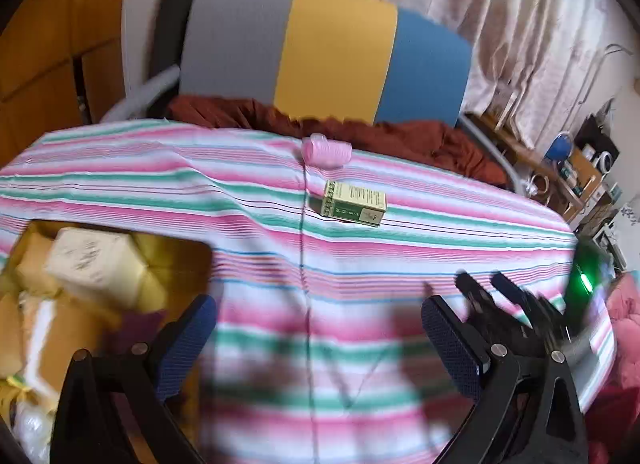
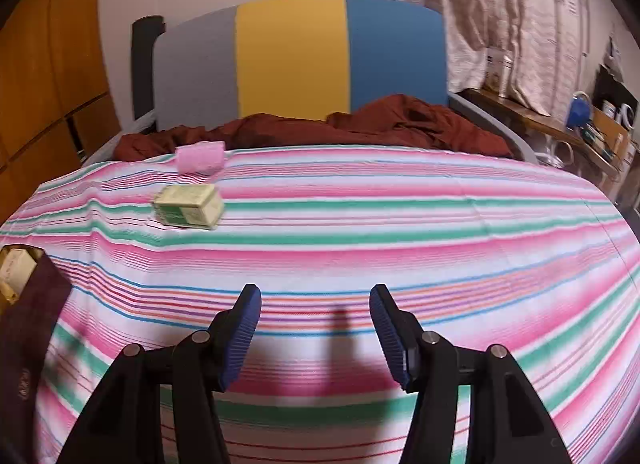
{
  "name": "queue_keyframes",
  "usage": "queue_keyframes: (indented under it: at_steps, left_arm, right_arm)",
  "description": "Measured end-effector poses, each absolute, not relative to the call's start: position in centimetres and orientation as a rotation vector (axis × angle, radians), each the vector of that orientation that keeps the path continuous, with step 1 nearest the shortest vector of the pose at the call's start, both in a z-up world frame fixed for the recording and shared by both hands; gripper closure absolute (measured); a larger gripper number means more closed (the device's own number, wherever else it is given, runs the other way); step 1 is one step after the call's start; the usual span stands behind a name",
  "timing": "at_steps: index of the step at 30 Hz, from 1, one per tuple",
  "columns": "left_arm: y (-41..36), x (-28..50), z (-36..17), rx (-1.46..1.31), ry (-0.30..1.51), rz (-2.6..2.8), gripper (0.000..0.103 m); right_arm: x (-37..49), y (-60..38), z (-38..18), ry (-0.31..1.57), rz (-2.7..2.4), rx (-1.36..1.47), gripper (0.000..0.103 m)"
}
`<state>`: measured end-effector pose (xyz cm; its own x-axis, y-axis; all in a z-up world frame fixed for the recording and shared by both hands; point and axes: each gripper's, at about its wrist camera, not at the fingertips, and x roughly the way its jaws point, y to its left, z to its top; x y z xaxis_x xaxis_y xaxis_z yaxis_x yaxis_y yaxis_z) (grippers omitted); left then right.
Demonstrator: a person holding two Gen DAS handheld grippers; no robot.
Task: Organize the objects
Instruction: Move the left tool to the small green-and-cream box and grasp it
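Observation:
A small green and cream carton (image 1: 354, 204) lies on the striped cloth (image 1: 260, 264), and a pink roll (image 1: 326, 150) sits just beyond it at the cloth's far edge. My left gripper (image 1: 320, 344) hovers open over the near cloth with nothing between its blue pads. To its right, the blurred black fingers of my right gripper (image 1: 482, 282) reach in. In the right wrist view, the right gripper (image 2: 318, 336) stands open and empty, with the carton (image 2: 188, 206) and pink roll (image 2: 200, 158) far off to its upper left.
A yellow bin (image 1: 160, 256) at the left holds a cream box (image 1: 92, 260) and other packets. Behind the table stands a chair (image 2: 292, 56) with a grey, yellow and blue back, and a rust-red cloth (image 2: 380, 124) lies on its seat. Cluttered shelves (image 2: 600, 124) are at the right.

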<state>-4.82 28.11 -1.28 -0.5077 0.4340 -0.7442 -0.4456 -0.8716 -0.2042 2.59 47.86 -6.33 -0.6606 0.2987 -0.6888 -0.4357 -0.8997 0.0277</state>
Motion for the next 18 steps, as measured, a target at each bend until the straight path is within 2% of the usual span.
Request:
queue_keyframes:
  at_steps: [9, 18]
  left_arm:
    - [35.0, -11.0, -5.0, -1.223, 0.118, 2.371, 0.0]
    - [38.7, -13.6, -6.6, -1.115, 0.219, 2.372, 0.0]
  right_arm:
    - [4.3, 48.0, -5.6, 0.284, 2.526, -0.856, 0.044]
    - [4.6, 48.2, -5.7, 0.316, 2.501, -0.825, 0.041]
